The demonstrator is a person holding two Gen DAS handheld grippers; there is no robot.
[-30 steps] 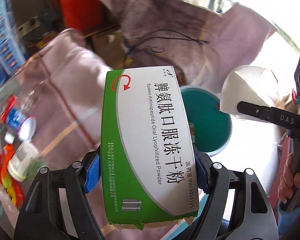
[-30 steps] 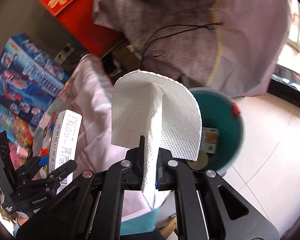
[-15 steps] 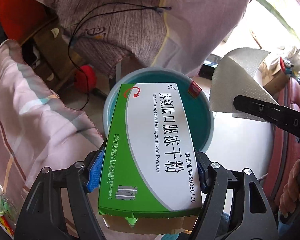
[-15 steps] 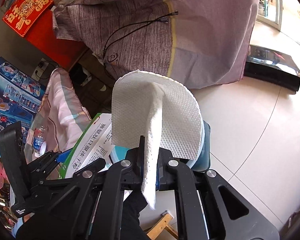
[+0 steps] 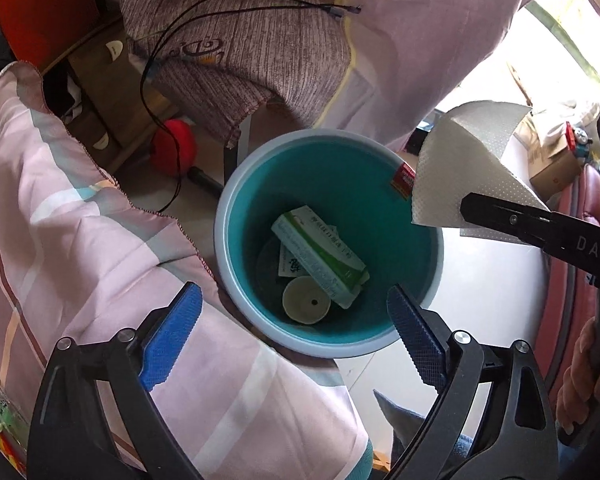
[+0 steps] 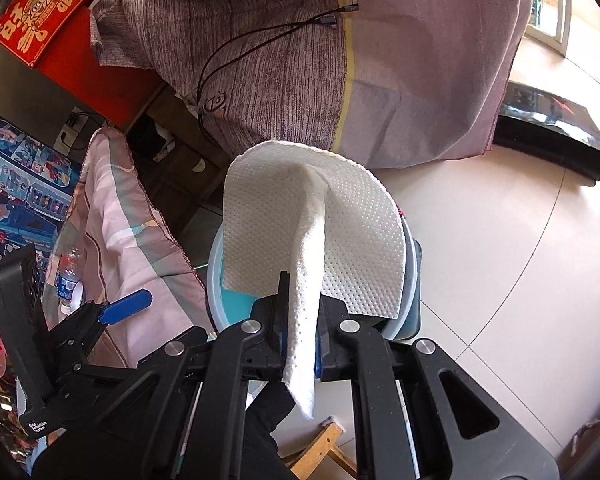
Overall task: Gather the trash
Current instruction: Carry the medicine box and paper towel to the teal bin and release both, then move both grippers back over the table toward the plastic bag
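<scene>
A teal trash bin [image 5: 228, 248] stands on the floor below my left gripper [image 5: 296, 320], which is open and empty above its near rim. The green and white medicine box [image 5: 320, 256] lies inside the bin on other trash, beside a round lid [image 5: 306, 305]. My right gripper [image 6: 300, 320] is shut on a white paper towel [image 6: 312, 232] and holds it over the bin's right rim [image 6: 414, 276]. The towel [image 5: 464, 172] and right gripper finger [image 5: 540, 224] also show in the left wrist view.
A pink striped cloth [image 5: 80, 240] hangs at the bin's left. A purple-grey cloth [image 5: 240, 48] with a black cable [image 5: 172, 40] drapes behind it. A red object [image 5: 172, 148] lies on the floor behind. A water bottle [image 6: 69, 276] and toy boxes [image 6: 16, 176] are at left.
My left gripper has opened and the medicine box has dropped into the bin. My right gripper with the towel has come closer over the bin.
</scene>
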